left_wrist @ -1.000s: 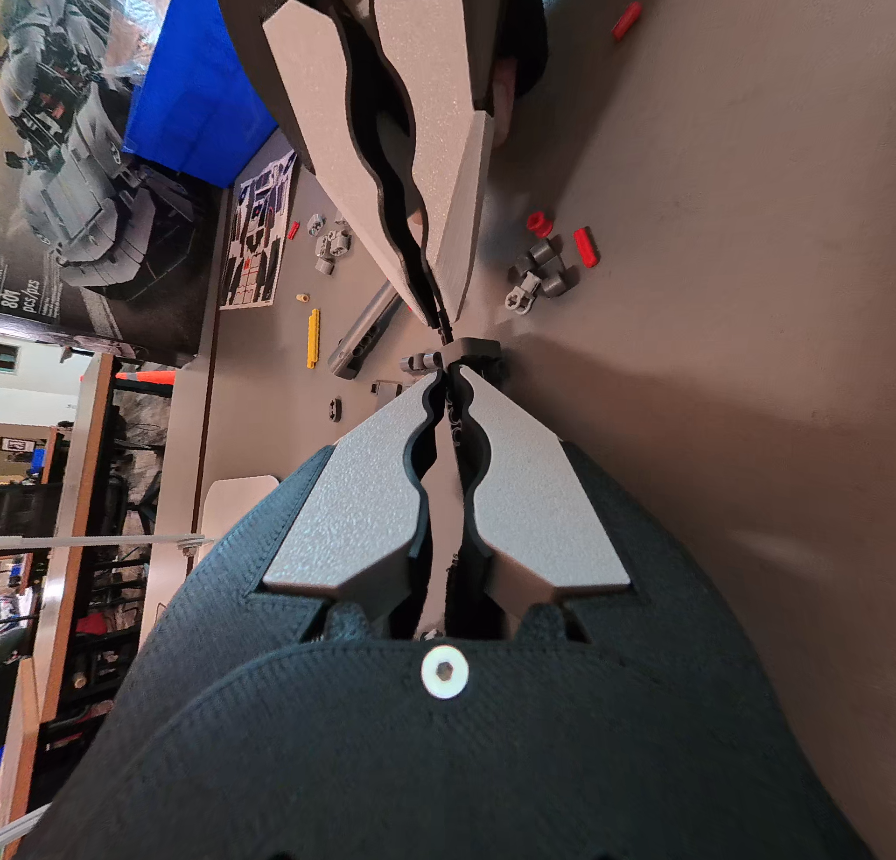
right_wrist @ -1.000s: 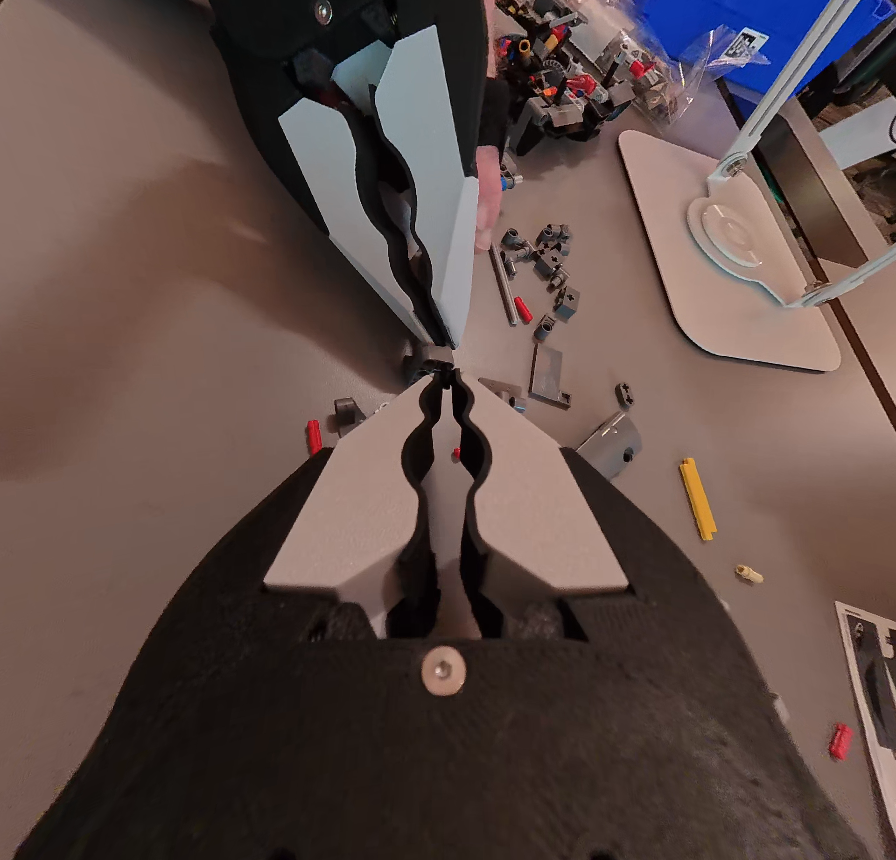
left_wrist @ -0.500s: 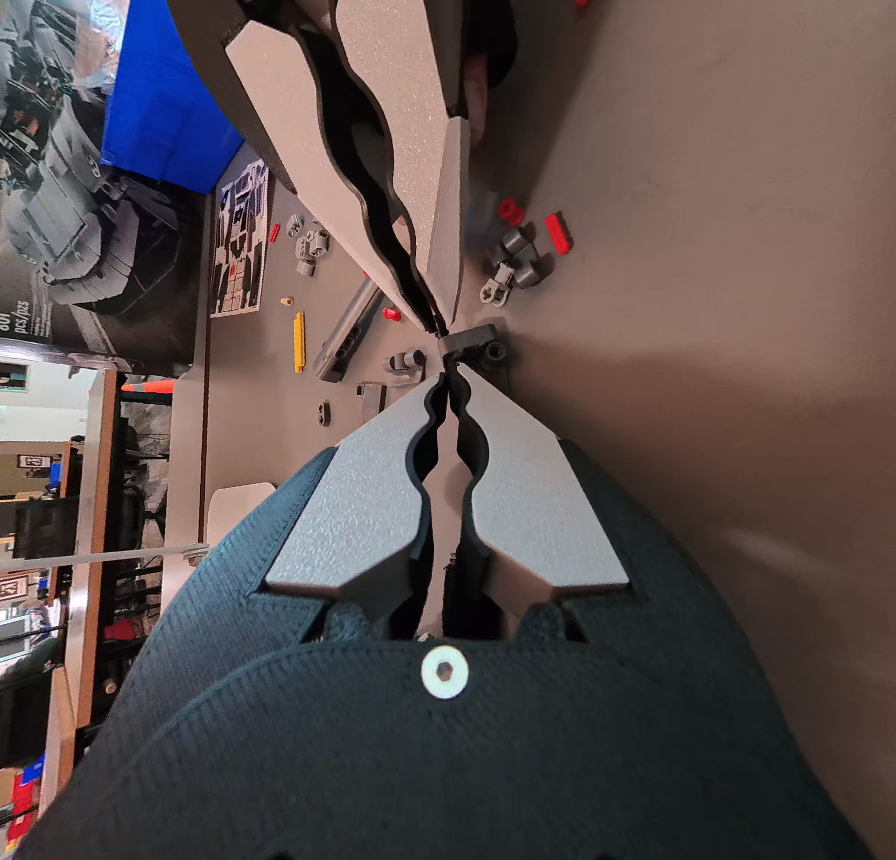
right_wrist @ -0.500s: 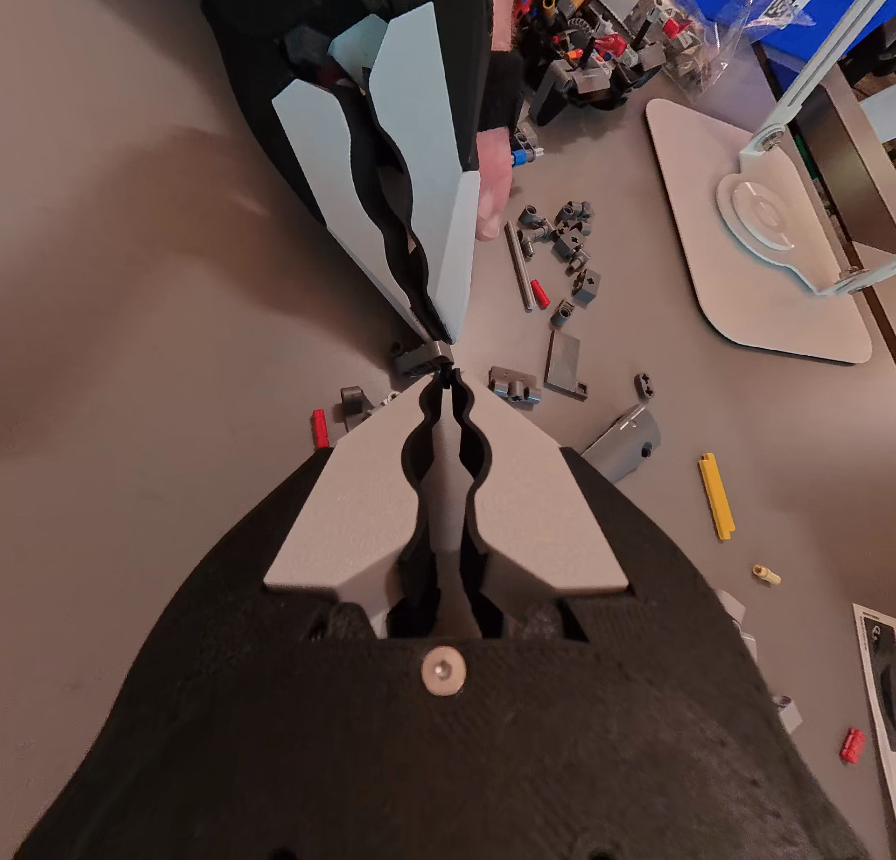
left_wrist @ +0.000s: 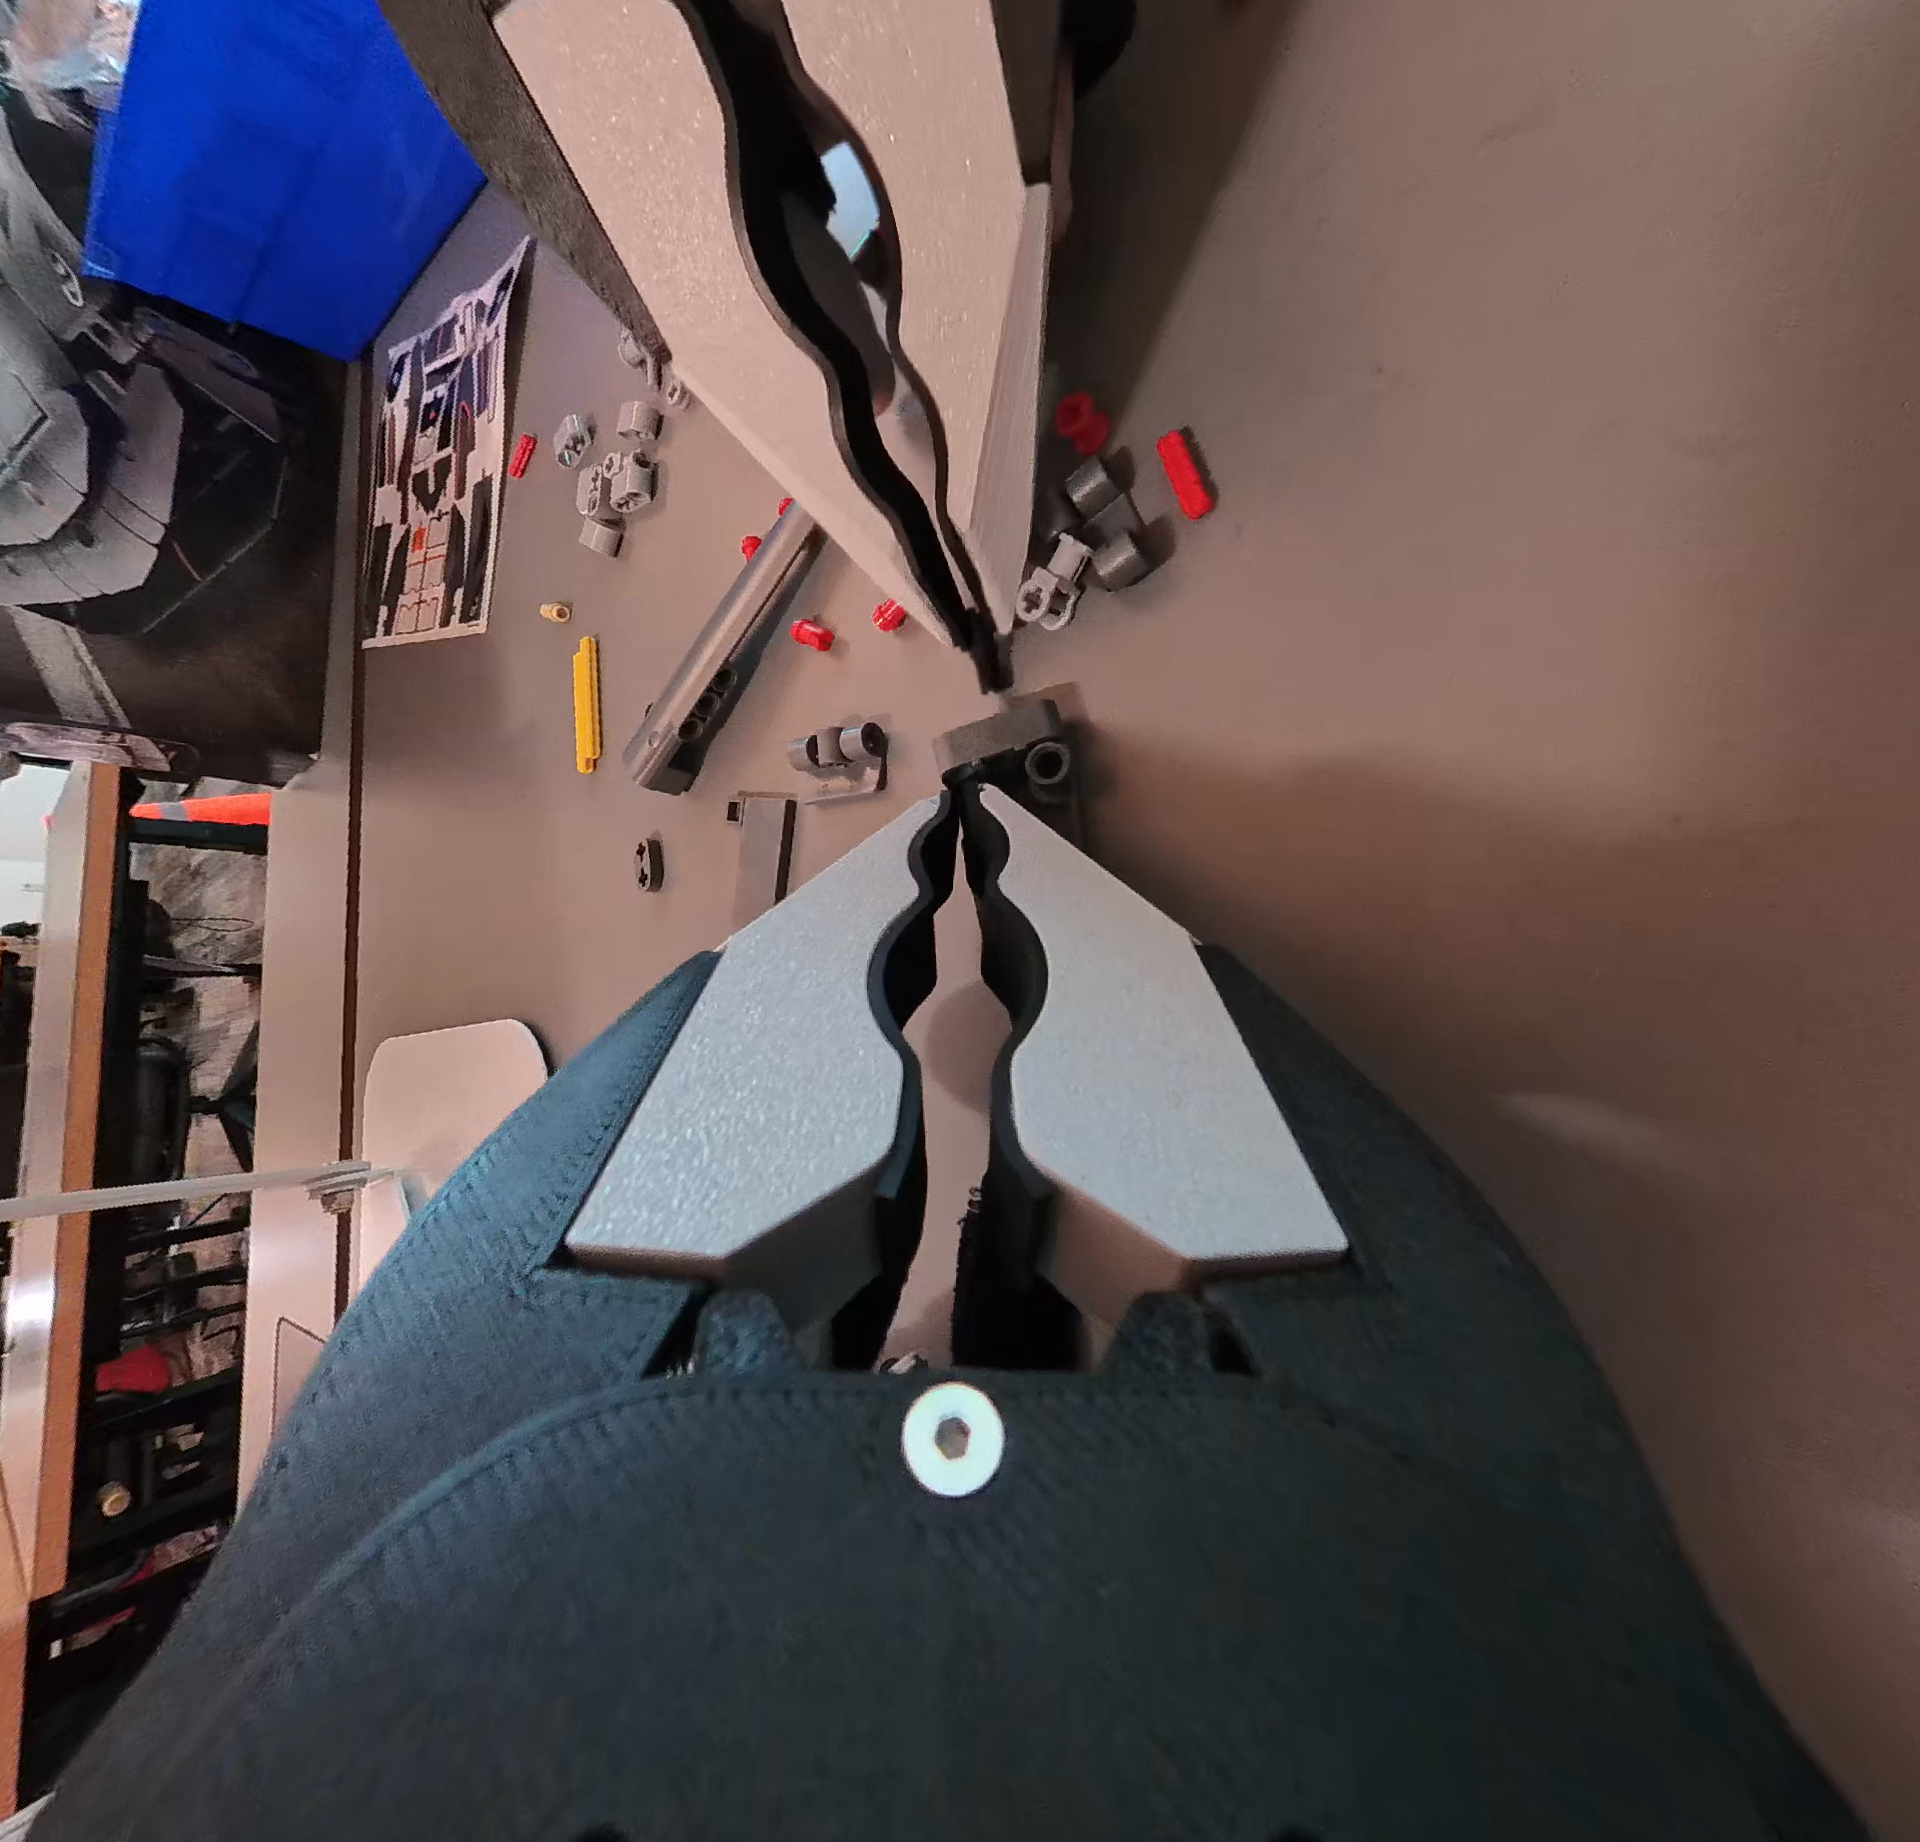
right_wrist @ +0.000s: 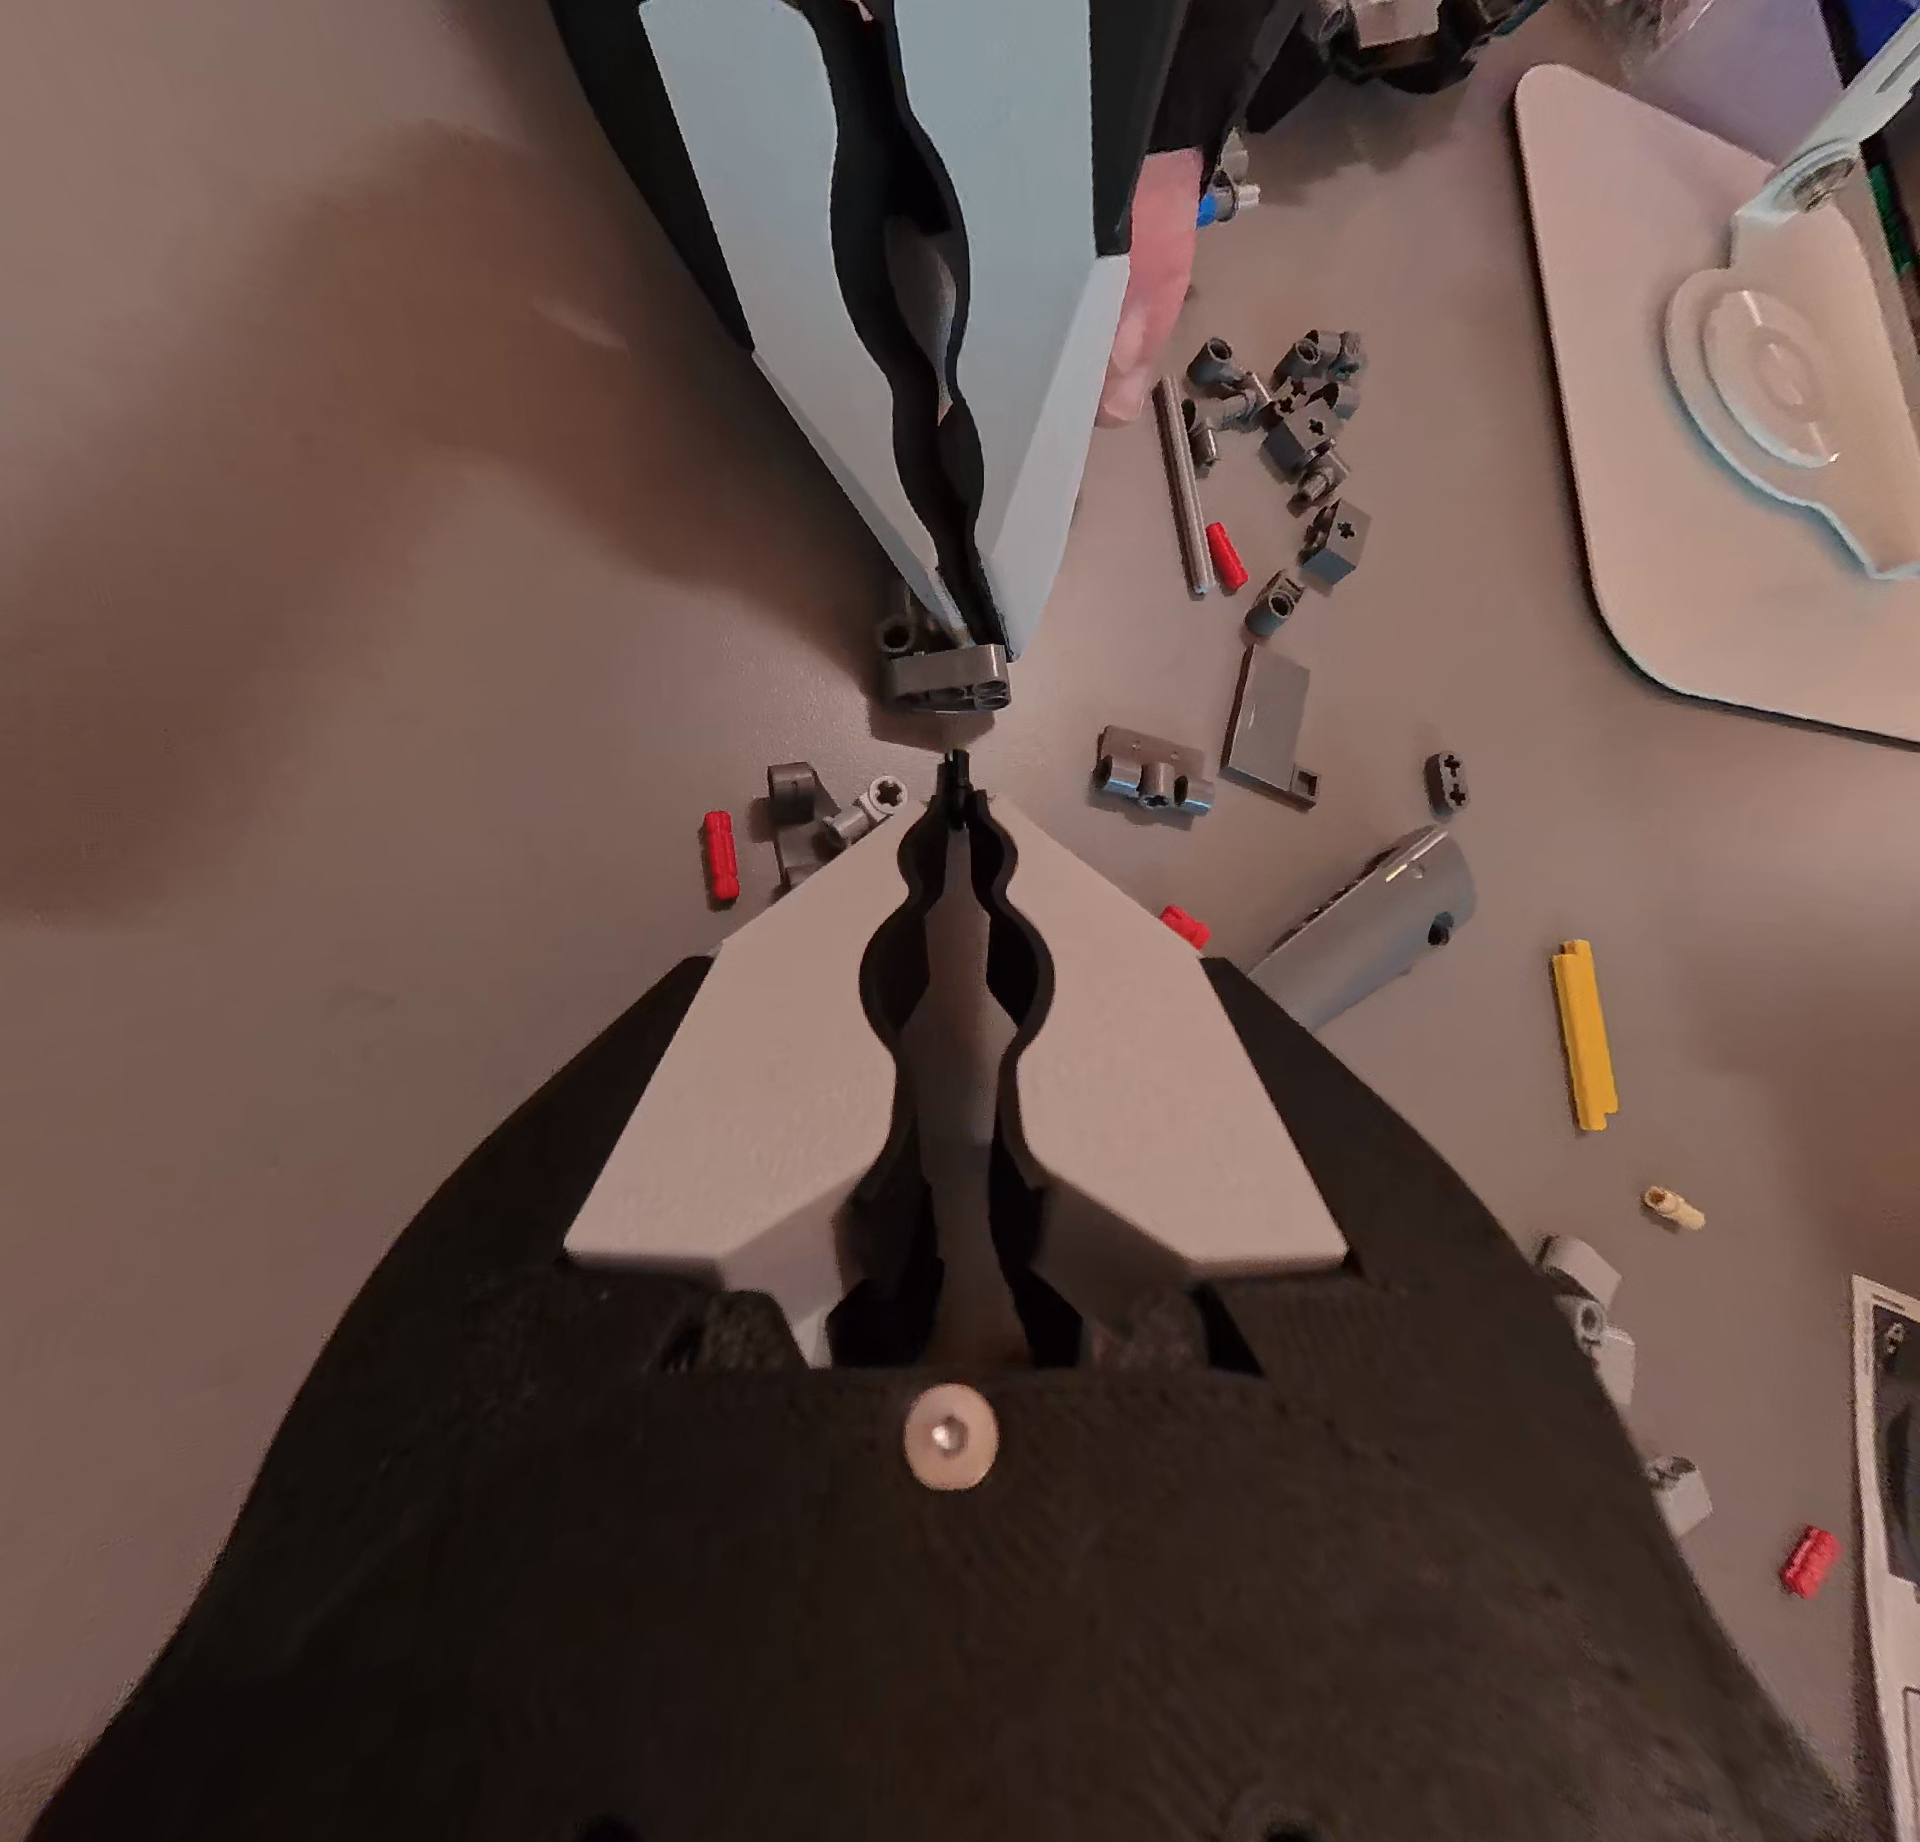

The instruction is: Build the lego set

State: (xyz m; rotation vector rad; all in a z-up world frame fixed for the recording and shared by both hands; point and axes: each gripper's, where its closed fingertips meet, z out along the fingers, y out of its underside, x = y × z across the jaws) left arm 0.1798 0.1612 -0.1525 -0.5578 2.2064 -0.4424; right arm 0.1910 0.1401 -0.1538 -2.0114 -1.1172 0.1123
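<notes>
The two grippers meet nose to nose just above the brown worktop (right_wrist: 416,649). The left gripper (left_wrist: 961,810) has its fingers pressed together on a short grey plastic beam (right_wrist: 948,677), which sticks out just past their tips. The right gripper (right_wrist: 956,810) pinches a small black plastic pin (right_wrist: 956,769), whose free end pokes straight out ahead of its fingers.

The pin lies along the right fingers' line and aims at the beam, which sits directly ahead of it. A narrow gap separates them; they are not touching. The beam's long axis runs crosswise to the pin, with its round holes facing the right fingers. To my eye the next move is a short straight push, and it depends on the pin lining up with one hole. Loose grey and red pieces lie on the worktop to either side of the fingers.
</notes>
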